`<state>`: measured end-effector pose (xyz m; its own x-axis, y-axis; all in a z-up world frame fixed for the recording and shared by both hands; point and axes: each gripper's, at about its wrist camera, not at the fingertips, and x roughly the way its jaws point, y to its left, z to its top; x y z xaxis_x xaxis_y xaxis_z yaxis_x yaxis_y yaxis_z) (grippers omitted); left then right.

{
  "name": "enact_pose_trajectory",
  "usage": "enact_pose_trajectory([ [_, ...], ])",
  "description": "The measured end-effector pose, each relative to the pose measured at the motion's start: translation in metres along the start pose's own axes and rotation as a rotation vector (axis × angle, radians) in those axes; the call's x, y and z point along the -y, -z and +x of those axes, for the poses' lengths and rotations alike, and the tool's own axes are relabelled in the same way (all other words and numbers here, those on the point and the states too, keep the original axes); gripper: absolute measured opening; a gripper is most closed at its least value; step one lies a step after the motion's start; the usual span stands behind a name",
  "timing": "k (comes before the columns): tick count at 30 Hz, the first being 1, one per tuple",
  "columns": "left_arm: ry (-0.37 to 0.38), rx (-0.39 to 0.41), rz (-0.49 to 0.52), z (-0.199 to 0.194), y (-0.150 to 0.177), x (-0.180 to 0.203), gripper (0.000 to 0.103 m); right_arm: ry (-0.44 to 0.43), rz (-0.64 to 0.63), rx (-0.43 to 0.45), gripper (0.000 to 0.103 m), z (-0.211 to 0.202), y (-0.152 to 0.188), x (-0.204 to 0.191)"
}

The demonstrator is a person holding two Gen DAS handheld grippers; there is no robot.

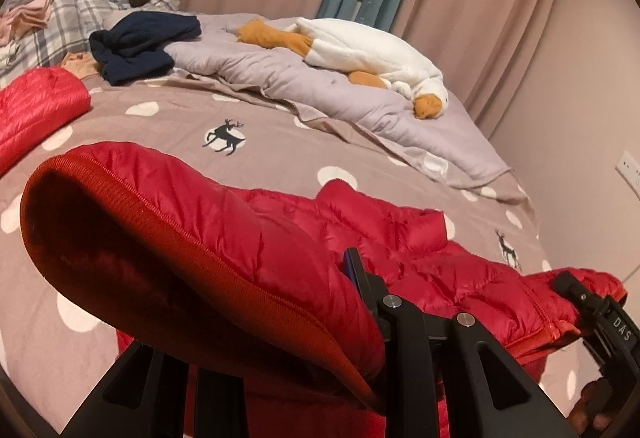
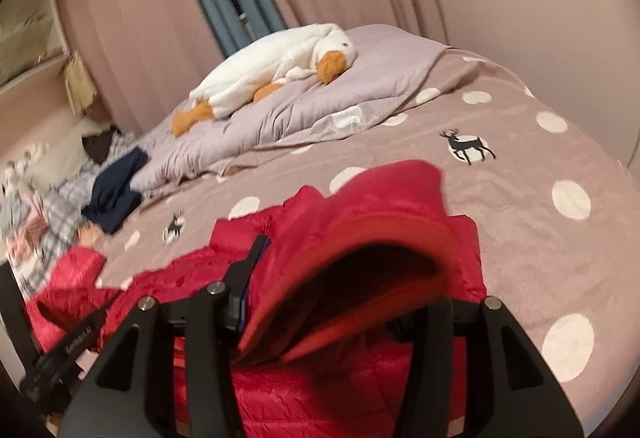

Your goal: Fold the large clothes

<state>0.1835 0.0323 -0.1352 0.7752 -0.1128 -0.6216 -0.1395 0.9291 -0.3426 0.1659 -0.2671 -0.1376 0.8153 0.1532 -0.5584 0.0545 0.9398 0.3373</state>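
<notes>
Red puffer jacket [image 1: 304,238] lies on the bed [image 1: 260,165] along its near edge — long axis parallel to that edge. Left gripper [image 1: 256,302] pinches one raised, ribbed hem end; the fabric fills its narrow gap. Right gripper [image 2: 340,286] has the other end draped between its fingers — whether the pads press, I cannot tell. Plush goose [image 1: 372,57] lies at the far edge.
</notes>
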Motion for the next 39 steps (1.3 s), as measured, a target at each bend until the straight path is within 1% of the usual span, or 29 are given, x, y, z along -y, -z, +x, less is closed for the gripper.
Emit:
enact_pose_trajectory([
  [1,0.001,0.002,0.005,-0.002,0.001,0.001,0.037,-0.007,0.014,0.003,0.05,-0.001,0.0,0.002],
  [2,0.002,0.007,0.01,-0.004,0.001,0.002,0.048,-0.011,0.028,0.004,0.05,-0.002,0.0,0.004],
  [3,0.011,0.02,0.012,-0.008,0.002,0.002,0.053,-0.003,0.034,0.003,0.05,-0.003,-0.001,0.005],
  [4,0.023,0.035,0.012,-0.011,0.003,0.002,0.056,0.012,0.02,0.002,0.05,-0.003,-0.001,0.003],
  [6,0.028,0.067,0.024,-0.014,0.004,0.003,0.056,0.045,-0.041,0.005,0.05,-0.004,0.002,-0.003],
  [9,0.004,0.082,0.003,-0.011,0.003,0.002,0.056,0.06,-0.088,0.0,0.05,-0.004,0.009,-0.006],
  [12,0.003,0.073,0.012,-0.007,0.003,0.003,0.056,0.045,-0.054,-0.013,0.05,-0.001,0.006,0.001],
  [17,-0.004,0.084,0.009,-0.007,0.003,0.003,0.056,0.038,-0.034,-0.016,0.05,0.0,0.005,0.008],
  [19,-0.003,0.086,0.004,-0.009,0.004,0.0,0.056,0.041,-0.037,-0.021,0.05,0.001,0.005,0.007],
  [24,-0.029,0.085,0.011,-0.01,0.005,0.001,0.056,0.045,-0.041,-0.01,0.05,-0.004,0.007,0.003],
  [29,-0.004,0.081,-0.012,-0.013,0.003,-0.003,0.056,0.049,-0.037,-0.006,0.051,-0.004,0.007,0.001],
  [33,-0.002,0.064,-0.009,-0.014,0.002,-0.002,0.056,0.031,0.005,-0.007,0.054,-0.006,0.006,0.006],
  [36,-0.007,0.05,-0.014,-0.013,0.002,-0.003,0.056,0.047,0.0,-0.001,0.059,-0.008,0.006,0.005],
  [38,-0.002,0.036,-0.023,-0.015,0.001,-0.003,0.062,0.051,0.001,0.001,0.064,-0.01,0.007,0.005],
  [39,0.007,0.039,-0.025,-0.018,0.001,-0.003,0.064,0.049,0.008,0.002,0.065,-0.012,0.007,0.005],
])
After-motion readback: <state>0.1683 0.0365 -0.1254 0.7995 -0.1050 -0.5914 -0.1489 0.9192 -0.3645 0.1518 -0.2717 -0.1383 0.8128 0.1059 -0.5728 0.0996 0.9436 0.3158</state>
